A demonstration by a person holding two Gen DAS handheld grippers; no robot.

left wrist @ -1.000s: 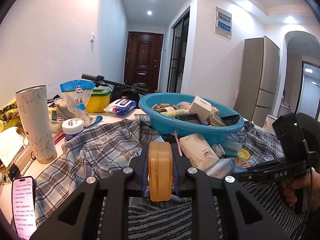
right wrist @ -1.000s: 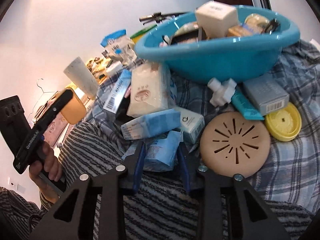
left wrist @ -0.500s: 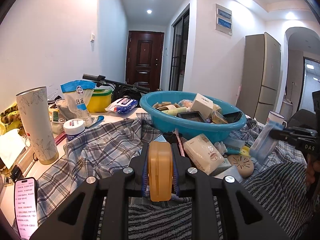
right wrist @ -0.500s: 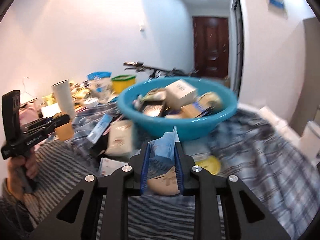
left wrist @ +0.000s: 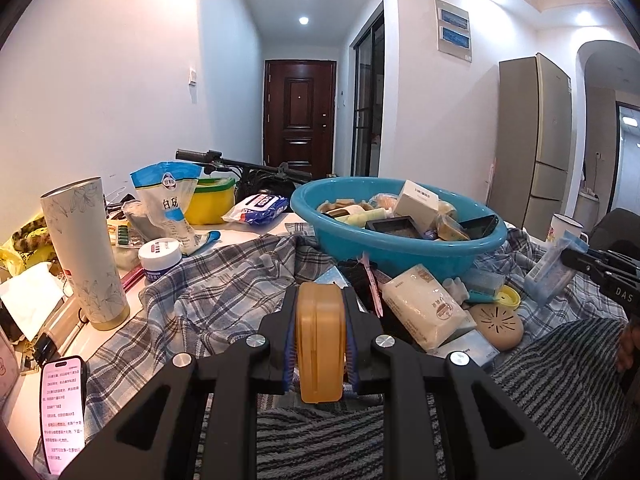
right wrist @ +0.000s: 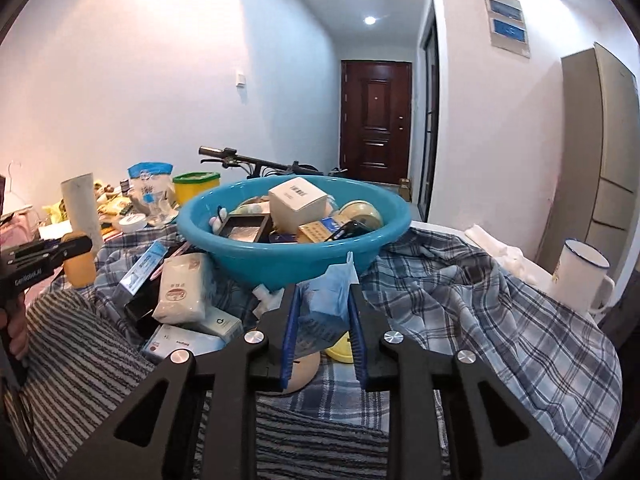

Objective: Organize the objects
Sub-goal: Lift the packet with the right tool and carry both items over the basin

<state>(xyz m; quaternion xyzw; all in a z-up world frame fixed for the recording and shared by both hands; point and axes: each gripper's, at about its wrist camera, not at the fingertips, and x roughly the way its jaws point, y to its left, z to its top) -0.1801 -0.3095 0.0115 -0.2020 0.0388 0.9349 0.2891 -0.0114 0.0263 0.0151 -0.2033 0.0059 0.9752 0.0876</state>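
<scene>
Your left gripper (left wrist: 320, 344) is squeezing an orange case (left wrist: 320, 340) between its fingers, above the plaid cloth (left wrist: 208, 300). Your right gripper (right wrist: 322, 328) is clamping a blue packet (right wrist: 326, 300), lifted just in front of the basin (right wrist: 296, 256). The basin is sitting on the cloth, with more packets (right wrist: 182, 288) lying beside it.

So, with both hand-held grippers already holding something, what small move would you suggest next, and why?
Probably carry the right hand-held gripper forward and up over the blue basin, then release. It is shut on a blue packet held just short of the rim, and the basin already holds sorted boxes.
</scene>
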